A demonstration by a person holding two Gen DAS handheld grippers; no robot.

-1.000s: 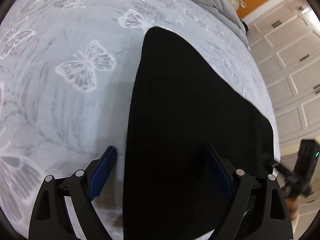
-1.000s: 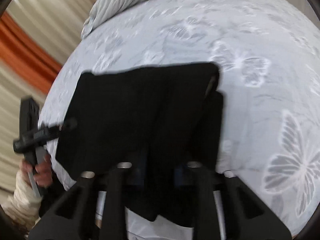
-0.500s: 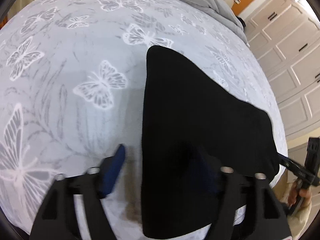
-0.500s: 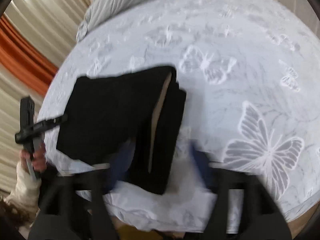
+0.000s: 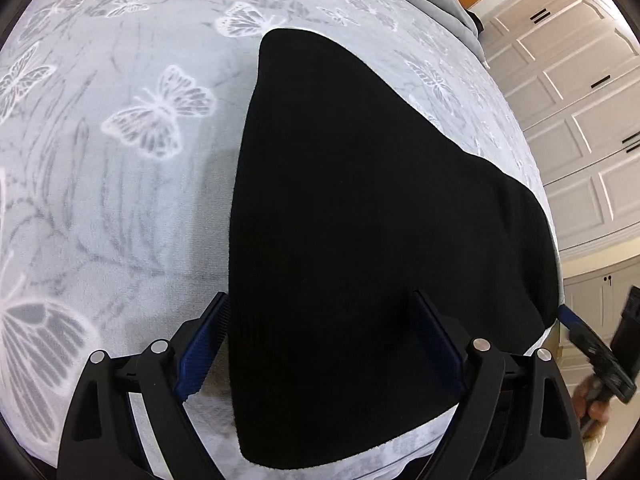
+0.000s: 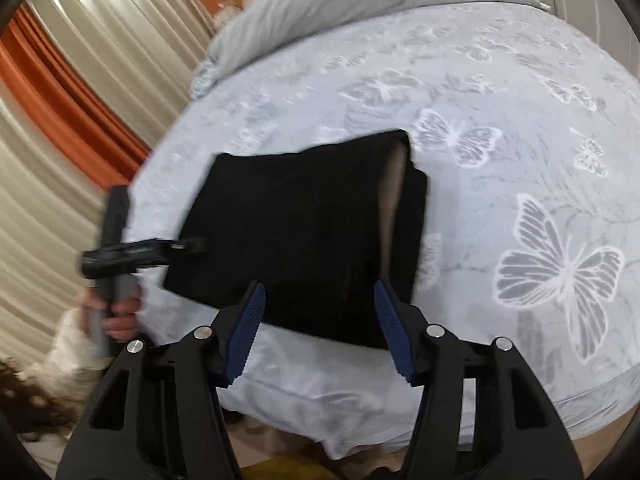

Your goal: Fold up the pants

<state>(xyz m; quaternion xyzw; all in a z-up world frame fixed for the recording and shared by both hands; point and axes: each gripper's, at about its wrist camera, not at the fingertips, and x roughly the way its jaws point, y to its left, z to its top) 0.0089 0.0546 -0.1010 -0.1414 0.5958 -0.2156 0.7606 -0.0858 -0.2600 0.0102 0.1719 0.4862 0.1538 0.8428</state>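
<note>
The black pants lie folded into a flat stack on the bed's butterfly cover. In the right wrist view the pants show stacked layers and a pale lining gap at their right edge. My left gripper is open, its blue pads astride the pants' near left edge, one pad over the cover. It also shows in the right wrist view at the pants' left edge. My right gripper is open and empty, drawn back above the bed's near edge. It shows at the right in the left wrist view.
A grey duvet is bunched at the head of the bed. Striped beige and orange curtains hang left of the bed. White panelled cupboards stand on the other side. The bed's front edge drops off just under the right gripper.
My right gripper opened, let go of the pants and pulled back from them toward the bed's edge. The left gripper stayed open near the pants' left edge.
</note>
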